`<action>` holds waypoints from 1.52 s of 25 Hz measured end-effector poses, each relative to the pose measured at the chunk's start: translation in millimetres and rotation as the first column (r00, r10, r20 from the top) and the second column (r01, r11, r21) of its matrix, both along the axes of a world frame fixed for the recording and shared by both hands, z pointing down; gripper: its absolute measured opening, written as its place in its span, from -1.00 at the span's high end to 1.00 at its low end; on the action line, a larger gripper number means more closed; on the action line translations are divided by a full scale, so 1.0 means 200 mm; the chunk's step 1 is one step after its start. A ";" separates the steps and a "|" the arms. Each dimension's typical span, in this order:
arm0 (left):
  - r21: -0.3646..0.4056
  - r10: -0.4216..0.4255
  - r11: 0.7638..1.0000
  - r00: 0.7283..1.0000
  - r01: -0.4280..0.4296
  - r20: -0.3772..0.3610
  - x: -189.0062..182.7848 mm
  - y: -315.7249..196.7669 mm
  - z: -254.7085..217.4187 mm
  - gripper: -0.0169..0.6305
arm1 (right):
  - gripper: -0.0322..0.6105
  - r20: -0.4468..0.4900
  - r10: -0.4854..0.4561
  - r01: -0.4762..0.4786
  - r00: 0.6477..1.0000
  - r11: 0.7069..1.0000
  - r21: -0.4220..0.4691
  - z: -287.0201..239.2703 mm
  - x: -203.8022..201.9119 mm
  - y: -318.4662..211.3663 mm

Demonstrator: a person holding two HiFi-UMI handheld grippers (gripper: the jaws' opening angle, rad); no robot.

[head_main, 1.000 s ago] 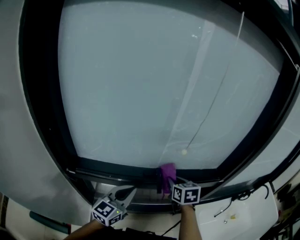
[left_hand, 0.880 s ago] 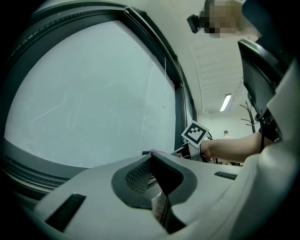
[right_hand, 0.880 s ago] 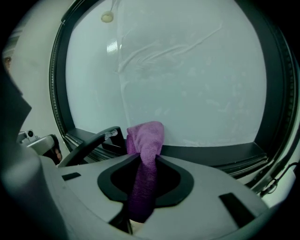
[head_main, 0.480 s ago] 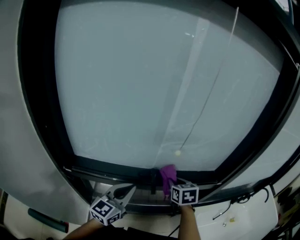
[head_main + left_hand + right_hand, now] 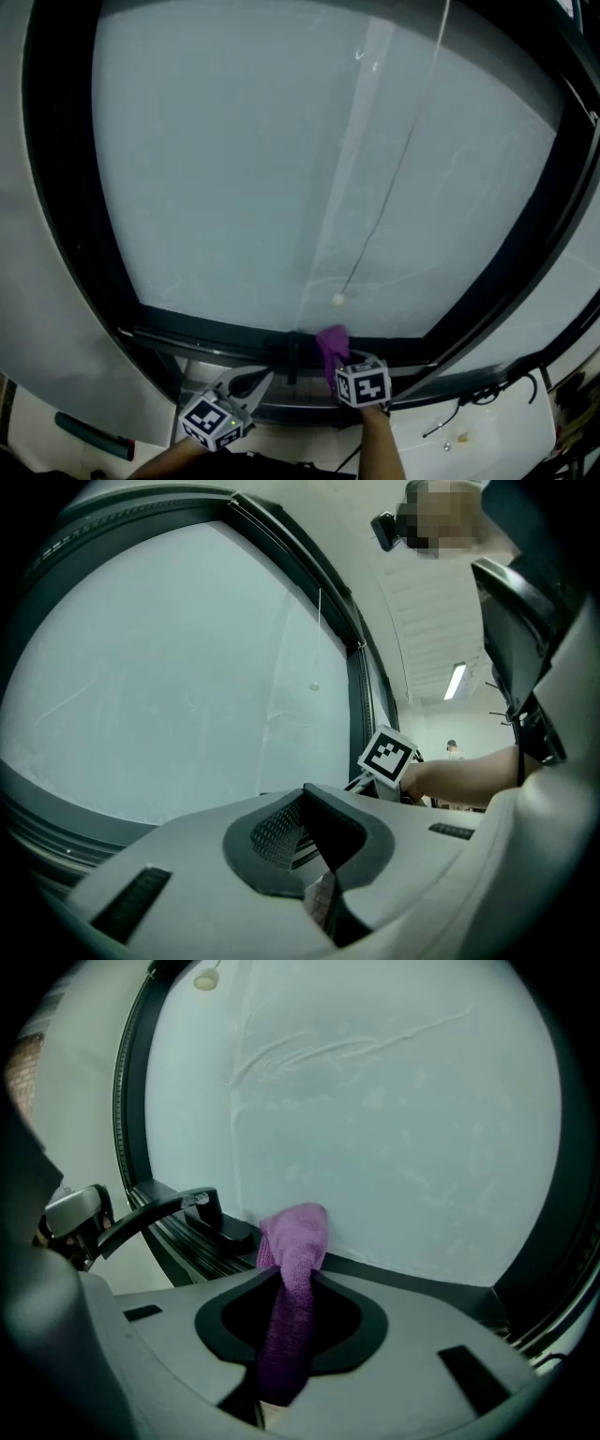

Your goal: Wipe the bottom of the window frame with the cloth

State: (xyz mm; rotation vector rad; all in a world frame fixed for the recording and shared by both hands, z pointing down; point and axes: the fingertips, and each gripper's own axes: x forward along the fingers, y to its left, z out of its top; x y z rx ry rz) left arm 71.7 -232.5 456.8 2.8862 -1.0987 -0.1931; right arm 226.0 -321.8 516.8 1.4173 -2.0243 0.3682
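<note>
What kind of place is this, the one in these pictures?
Likely an indoor workroom or office, right at a big window: a dark frame with a lever handle, a cloth against its bottom rail, and a strip light on the ceiling.

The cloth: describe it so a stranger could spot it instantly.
Under the big frosted window, follow the dark bottom frame to its middle. The cloth is bunched there in the right gripper, beside a black handle, the only purple thing among greys.

cloth (image 5: 332, 345) on frame btm (image 5: 192, 335) | handle (image 5: 290, 350) just L of cloth | L tongs (image 5: 262, 380) L of R tongs (image 5: 339, 367)
</note>
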 end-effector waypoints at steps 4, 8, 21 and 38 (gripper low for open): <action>0.022 0.000 1.000 1.000 0.000 0.008 0.03 0.00 0.00 0.93 | 0.62 -0.014 -0.010 0.010 1.000 1.000 0.000 0.00 0.02 0.00; 0.033 0.001 0.999 1.000 -0.002 0.012 0.05 0.01 -0.01 0.93 | 0.62 -0.018 0.001 -0.001 1.000 1.000 0.004 0.00 0.07 0.00; 0.053 0.083 0.995 0.997 -0.082 0.000 0.25 0.08 -0.04 0.93 | 0.62 -0.017 0.070 -0.070 0.997 0.997 0.024 0.01 0.28 0.03; 0.029 0.104 0.994 0.994 -0.105 0.013 0.34 0.11 0.01 0.93 | 0.62 -0.002 0.135 -0.135 0.991 0.991 0.020 0.02 0.50 0.03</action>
